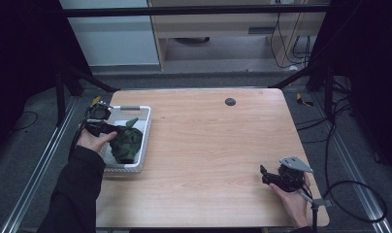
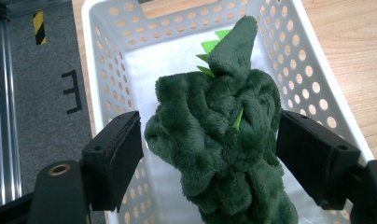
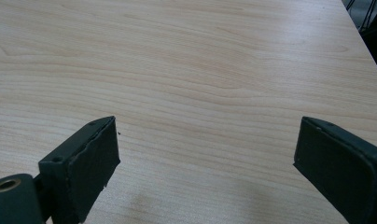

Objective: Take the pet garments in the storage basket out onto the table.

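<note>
- Left tool: jaws spread wide, one on each side of the plush. The right jaw looks to touch the fur; a gap shows at the left jaw. Not clamped.
- Plush: dark green, with bright green spikes. It sits between the left tool's jaws, inside the white basket that lies under and ahead of that tool.
- Long axis runs straight away from the left tool, along the basket's length. The pointed end with spikes faces the far wall; the bulkier end is nearest the tool.
- Judgement: jaws straddle the narrow width, across the long axis, so closing would pinch the soft body at mid-length. Whether this is pick-up or release, I cannot tell.
- Right tool: jaws wide apart, nothing between them, bare worktop below and ahead. Well apart from the basket in the high view; likely parked to keep clear.
</note>
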`<state>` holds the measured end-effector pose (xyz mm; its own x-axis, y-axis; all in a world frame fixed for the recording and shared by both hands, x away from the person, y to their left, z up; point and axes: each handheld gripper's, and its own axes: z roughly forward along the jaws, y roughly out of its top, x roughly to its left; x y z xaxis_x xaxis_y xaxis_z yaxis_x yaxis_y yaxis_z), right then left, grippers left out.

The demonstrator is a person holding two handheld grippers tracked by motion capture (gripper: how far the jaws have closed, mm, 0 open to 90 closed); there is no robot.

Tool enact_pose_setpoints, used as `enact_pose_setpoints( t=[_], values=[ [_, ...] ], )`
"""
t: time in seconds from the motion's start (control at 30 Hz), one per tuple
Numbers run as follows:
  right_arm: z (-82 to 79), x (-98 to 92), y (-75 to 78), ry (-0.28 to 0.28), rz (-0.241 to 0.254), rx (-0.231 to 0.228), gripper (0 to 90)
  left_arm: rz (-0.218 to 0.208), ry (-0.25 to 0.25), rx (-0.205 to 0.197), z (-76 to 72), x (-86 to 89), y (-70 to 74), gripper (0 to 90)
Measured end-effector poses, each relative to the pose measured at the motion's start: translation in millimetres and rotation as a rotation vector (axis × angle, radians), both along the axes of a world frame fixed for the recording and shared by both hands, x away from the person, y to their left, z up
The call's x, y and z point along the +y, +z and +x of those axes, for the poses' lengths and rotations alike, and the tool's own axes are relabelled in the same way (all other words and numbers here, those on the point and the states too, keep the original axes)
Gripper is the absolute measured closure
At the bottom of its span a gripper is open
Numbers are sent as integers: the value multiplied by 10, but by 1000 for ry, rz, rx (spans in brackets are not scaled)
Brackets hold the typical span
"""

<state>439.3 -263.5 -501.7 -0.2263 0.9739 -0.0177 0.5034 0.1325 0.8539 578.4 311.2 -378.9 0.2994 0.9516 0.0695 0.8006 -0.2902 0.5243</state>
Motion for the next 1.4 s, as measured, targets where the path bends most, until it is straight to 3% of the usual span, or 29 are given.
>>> enact_pose_setpoints(
  t=[0.33,0.63,1.17,1.4],
  values=[
    [1,6,-5,3,-1,6,64,9,8,21,18,-5,-138,215],
    [3,9,-9,6,-3,12,60,16,10,28,46,-30,-169,212],
    [10,14,-17,11,-6,15,57,-8,23,51,79,-6,-338,211],
    [10,16,-18,12,-4,18,57,-12,14,77,109,-40,-382,260]
  ],
)
